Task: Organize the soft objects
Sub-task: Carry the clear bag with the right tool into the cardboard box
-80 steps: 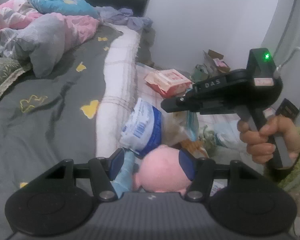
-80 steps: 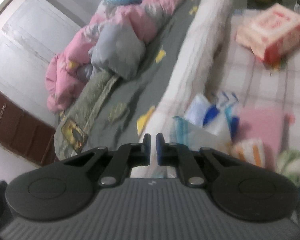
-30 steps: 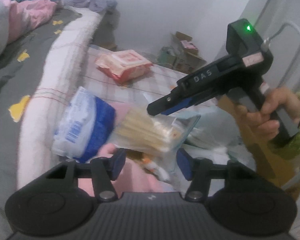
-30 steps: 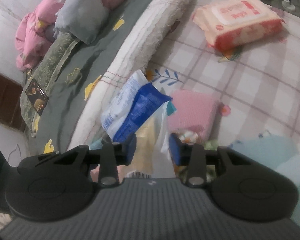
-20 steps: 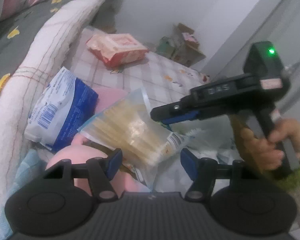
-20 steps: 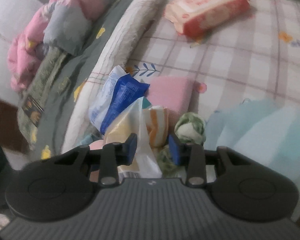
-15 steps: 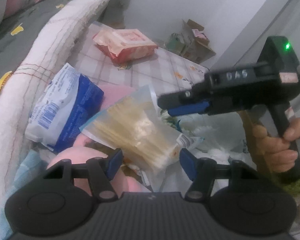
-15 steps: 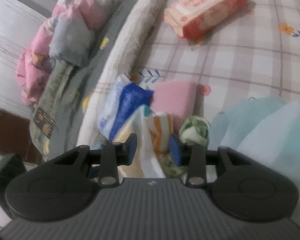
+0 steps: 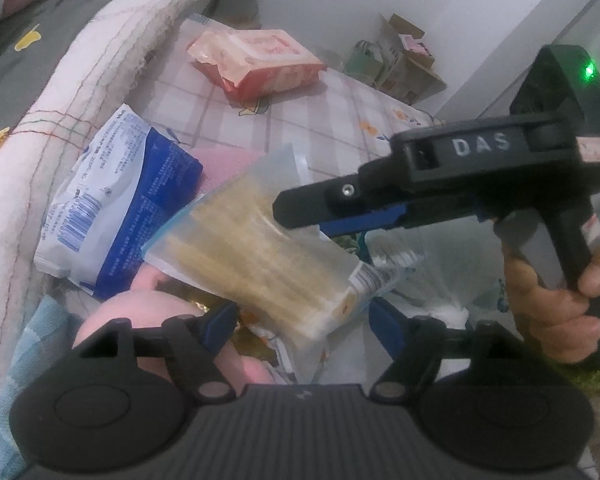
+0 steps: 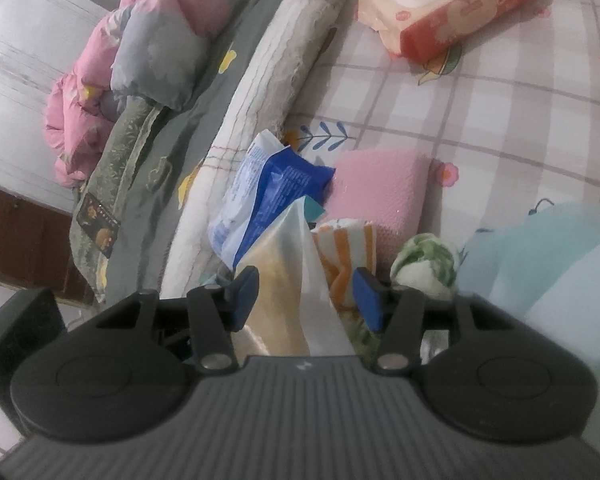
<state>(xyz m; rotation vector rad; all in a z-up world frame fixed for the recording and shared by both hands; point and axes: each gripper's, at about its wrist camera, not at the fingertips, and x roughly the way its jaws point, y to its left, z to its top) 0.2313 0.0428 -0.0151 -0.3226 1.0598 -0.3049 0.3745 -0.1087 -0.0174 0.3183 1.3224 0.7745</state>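
Two hand-held grippers meet over a heap of soft goods on a checked sheet (image 10: 500, 92) beside a bed. The left gripper (image 9: 300, 326) hangs above the pile with its jaws well apart, having just been opening; the lower end of a clear bag of pale yellow sticks (image 9: 260, 248) lies between its blue pads (image 9: 384, 326) without being pressed. The right gripper (image 10: 306, 296), gripped by a bare hand (image 9: 556, 300) on its handle, has also just been widening its jaws. In its own view the same bag (image 10: 288, 280) stands between the pads, touching or nearly touching the left one and clear of the right; it has no hold on it.

The bag leans across the heap, its upper corner resting against a blue-and-white plastic pack (image 9: 116, 204). Under it a pink plush toy (image 9: 140, 316) shows, partly hidden by the left gripper's body. A pink sponge-like block (image 10: 380, 192) lies flat just behind the blue pack, with an orange-striped cloth (image 10: 346, 252) and a green-and-white bundle (image 10: 424, 264) beside it, and a pale blue sheet (image 10: 540, 264) to the right. Well apart, farther up the checked sheet, sits a red-and-cream pack of wipes (image 10: 448, 12). Rumpled pink and grey bedding (image 10: 140, 64) lies on the bed.
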